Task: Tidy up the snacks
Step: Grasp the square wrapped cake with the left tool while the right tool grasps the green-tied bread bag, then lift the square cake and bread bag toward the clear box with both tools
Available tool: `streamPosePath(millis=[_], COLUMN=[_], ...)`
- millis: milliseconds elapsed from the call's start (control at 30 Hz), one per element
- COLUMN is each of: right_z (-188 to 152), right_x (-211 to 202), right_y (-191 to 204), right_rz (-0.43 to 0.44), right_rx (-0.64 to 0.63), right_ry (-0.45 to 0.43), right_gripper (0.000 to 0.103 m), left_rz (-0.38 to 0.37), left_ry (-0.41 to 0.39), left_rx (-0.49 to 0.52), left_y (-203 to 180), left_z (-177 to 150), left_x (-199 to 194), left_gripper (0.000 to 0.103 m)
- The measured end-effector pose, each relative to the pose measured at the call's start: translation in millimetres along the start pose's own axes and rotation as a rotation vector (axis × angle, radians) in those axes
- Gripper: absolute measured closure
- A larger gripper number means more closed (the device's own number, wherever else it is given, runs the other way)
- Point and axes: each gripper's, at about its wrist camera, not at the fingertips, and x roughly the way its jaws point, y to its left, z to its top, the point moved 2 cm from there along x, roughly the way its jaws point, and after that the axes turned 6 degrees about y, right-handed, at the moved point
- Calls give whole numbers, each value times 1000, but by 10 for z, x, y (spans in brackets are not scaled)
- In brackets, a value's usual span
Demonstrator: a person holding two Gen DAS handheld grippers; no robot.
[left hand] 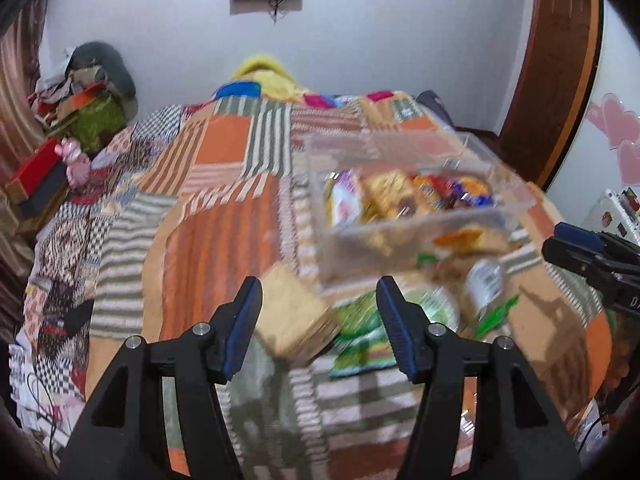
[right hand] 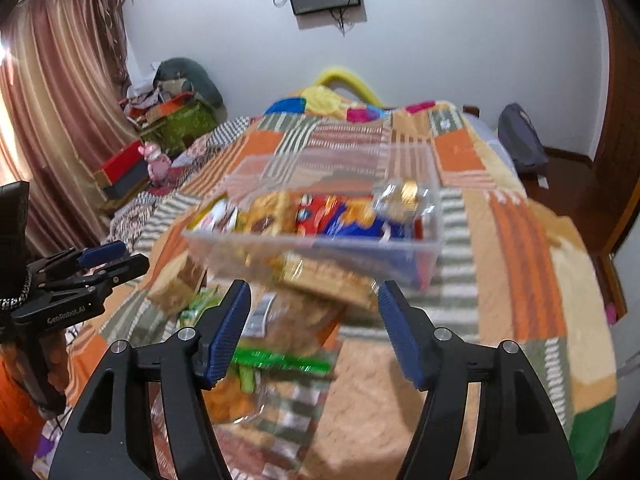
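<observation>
Both grippers nearest: left gripper [left hand: 320, 320] and right gripper [right hand: 314, 324], jaws parted, nothing between the pads. Patchwork quilt [left hand: 224, 208] covers the bed. Clear plastic bin [right hand: 320, 244] sits on it, snack packets inside. Loose snack packets [left hand: 360, 344] lie on quilt just before the bin, blurred.
</observation>
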Motion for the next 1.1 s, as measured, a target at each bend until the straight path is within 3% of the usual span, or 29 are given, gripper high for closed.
streamPosePath(millis=[200,300,467,567,867,967,1000,1100], right_z=[-112,-122,-104,-102,-173,-230,-241,-257], right_x=[219,303,480,580,732,770,755,694], right_y=[110,144,214,253,196,158,152,138], right_rz=[-23,-27,-24,-23,-39,-35,-36,-30], right_rx=[12,19,30,34,54,51,48,41], right_ry=[59,81,112,124,147,173,169,161], right_gripper=[40,40,38,38,38,41,45,51], left_rz=[21,-4,-62,-20,-32,-6,-2,1], left_ry=[53,47,14,19,137,126,122,120], left_rx=[-50,-82,-141,-163,-196,-146,-133,-119], left_y=[263,332,365,356,529,502,481,463], left_z=[-220,-231,-77,16,-184,-270,-279,-315], left_x=[294,365,438,559,987,1006,1003,959], left_gripper=[44,44,31,28,28,34,46,48])
